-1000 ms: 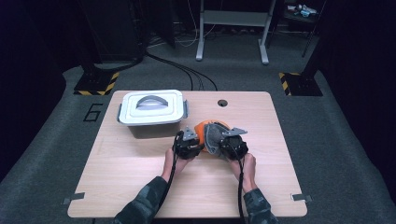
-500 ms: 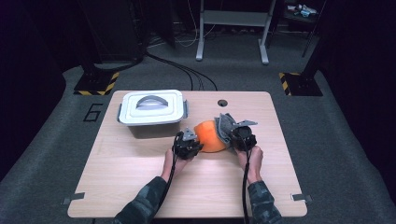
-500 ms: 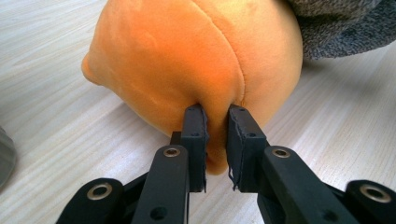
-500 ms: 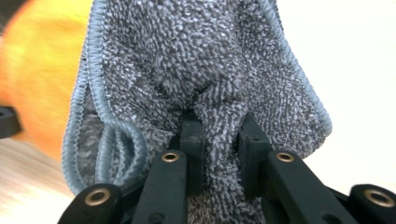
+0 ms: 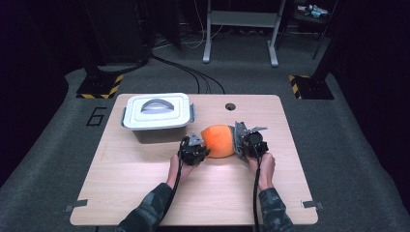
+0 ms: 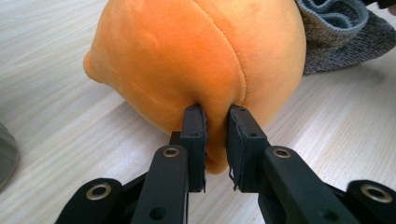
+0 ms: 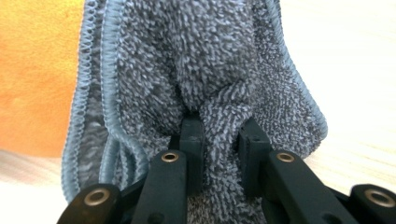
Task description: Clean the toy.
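Observation:
An orange plush ball (image 5: pixel 218 141) lies on the wooden table (image 5: pixel 145 193) between both hands. My left gripper (image 5: pixel 200 150) is at its left side, shut on a pinched fold of the orange plush (image 6: pixel 187 60). A grey terry cloth (image 5: pixel 238 137) with a blue stitched edge rests against the ball's right side. My right gripper (image 5: pixel 241 143) is shut on a bunched fold of that grey cloth (image 7: pixel 219 70), with the orange plush (image 7: pixel 32 70) showing at the left behind it. The cloth (image 6: pixel 341 32) also peeks out past the ball's far side.
A grey lidded plastic box (image 5: pixel 157 115) with a handle stands at the table's back left, close to the left hand. A small round hole (image 5: pixel 230 106) is in the tabletop near the back edge. Dark floor and stands surround the table.
The right gripper has drawn the grey cloth off the top of the ball toward the right, uncovering the orange plush. The left gripper has stayed at the ball's left side.

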A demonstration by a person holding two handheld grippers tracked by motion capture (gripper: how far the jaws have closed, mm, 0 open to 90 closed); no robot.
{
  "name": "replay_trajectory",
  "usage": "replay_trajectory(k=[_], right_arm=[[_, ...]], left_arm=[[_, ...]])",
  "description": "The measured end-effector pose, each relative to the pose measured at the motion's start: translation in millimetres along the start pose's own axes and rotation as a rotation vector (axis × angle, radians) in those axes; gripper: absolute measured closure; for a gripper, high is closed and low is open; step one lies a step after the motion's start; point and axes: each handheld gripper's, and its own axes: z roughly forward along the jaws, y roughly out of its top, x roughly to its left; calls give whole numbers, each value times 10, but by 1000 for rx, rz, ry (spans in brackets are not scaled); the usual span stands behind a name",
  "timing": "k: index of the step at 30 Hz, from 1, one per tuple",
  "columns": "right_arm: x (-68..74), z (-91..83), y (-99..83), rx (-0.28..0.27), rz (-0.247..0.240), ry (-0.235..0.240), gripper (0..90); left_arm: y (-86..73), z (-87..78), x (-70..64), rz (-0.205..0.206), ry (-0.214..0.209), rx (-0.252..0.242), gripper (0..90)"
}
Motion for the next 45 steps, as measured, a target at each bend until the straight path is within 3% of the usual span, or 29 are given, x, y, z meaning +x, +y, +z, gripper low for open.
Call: replay_trajectory(k=[3, 6, 9, 12, 15, 19, 22, 25, 27, 28, 29, 33, 35, 39, 45], right_arm=[[36, -207, 16, -79, 0, -13, 754], [163, -383, 53, -138, -39, 1, 753], [328, -427, 84, -148, -88, 50, 753], [434, -323, 73, -121, -116, 35, 753], [410, -273, 57, -116, -100, 35, 753], [346, -255, 35, -105, -89, 37, 753], [309, -247, 18, -106, -86, 32, 751], [278, -233, -4, -103, -73, 37, 750], [263, -222, -14, -111, -64, 34, 750], [256, -227, -22, -102, -64, 32, 749], [245, -222, -26, -105, -68, 34, 750], [230, -209, -47, -105, -61, 32, 750], [226, -216, -56, -98, -63, 37, 750], [204, -242, -51, -95, -61, 29, 749], [241, -332, -9, -132, -68, 16, 747]], left_arm=[[-12, -4, 19, -12, 1, -4, 771], [-15, -7, 25, -7, -2, -4, 768], [-16, -4, 11, -14, 1, -10, 763], [-17, -20, 24, -11, -11, -8, 740], [-13, -35, 27, -2, -13, -7, 692], [-21, -66, 18, -28, -15, -9, 529], [-61, -80, 37, -44, -31, -2, 457], [-108, -62, 37, -66, -61, 6, 423], [-126, -37, 24, -51, -60, 26, 422], [-135, -20, 8, -63, -65, 29, 426], [-144, -3, 3, -49, -63, 39, 442], [-152, 52, -30, -31, -61, 28, 701], [-139, 62, -55, -22, -65, 26, 772], [-124, 61, -79, -14, -69, 10, 815], [-119, 38, -82, -19, -77, 5, 824]])
